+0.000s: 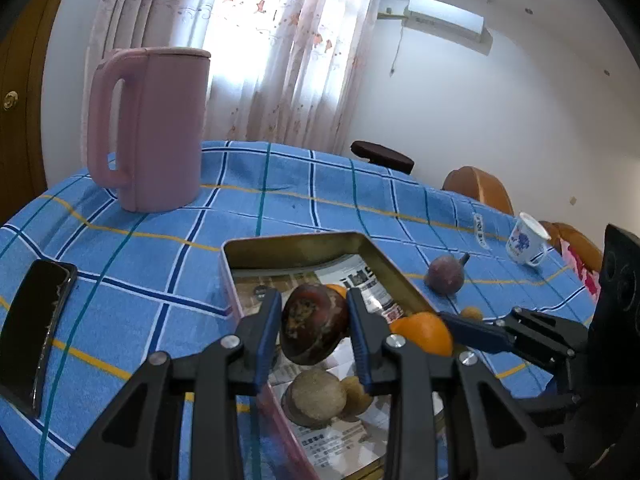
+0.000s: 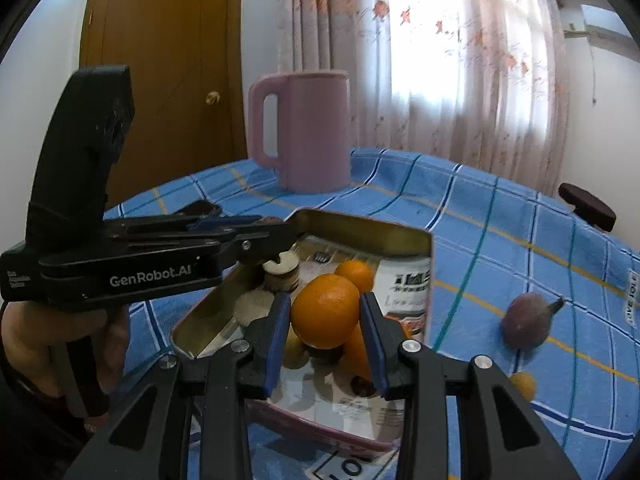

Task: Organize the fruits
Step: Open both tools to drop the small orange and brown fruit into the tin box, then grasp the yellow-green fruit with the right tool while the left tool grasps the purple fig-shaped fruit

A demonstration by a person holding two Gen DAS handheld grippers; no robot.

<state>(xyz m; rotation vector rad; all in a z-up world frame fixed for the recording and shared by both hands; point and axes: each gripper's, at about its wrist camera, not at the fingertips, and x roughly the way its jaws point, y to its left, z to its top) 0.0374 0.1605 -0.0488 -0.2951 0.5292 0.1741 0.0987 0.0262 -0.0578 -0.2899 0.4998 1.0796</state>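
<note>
A gold tin box (image 1: pixel 304 242) lined with newspaper sits on the blue checked tablecloth; it also shows in the right wrist view (image 2: pixel 360 232). My left gripper (image 1: pixel 314 320) is shut on a dark brown-red fruit (image 1: pixel 314 322) above the box. My right gripper (image 2: pixel 325 320) is shut on an orange (image 2: pixel 325 310), also above the box; that orange shows in the left wrist view (image 1: pixel 424 330). Pale round fruits (image 1: pixel 316 396) and another orange (image 2: pixel 356 274) lie in the box. A purple fruit (image 1: pixel 445 276) (image 2: pixel 526 326) and a small yellow fruit (image 2: pixel 524 384) lie on the cloth to the right.
A pink jug (image 1: pixel 148 128) stands at the back of the table (image 1: pixel 280 184). A black phone (image 1: pixel 36 320) lies at the left. A white cup (image 1: pixel 526 240) stands at the right edge. Chairs (image 1: pixel 478 188) and a dark stool (image 1: pixel 382 156) stand beyond the table.
</note>
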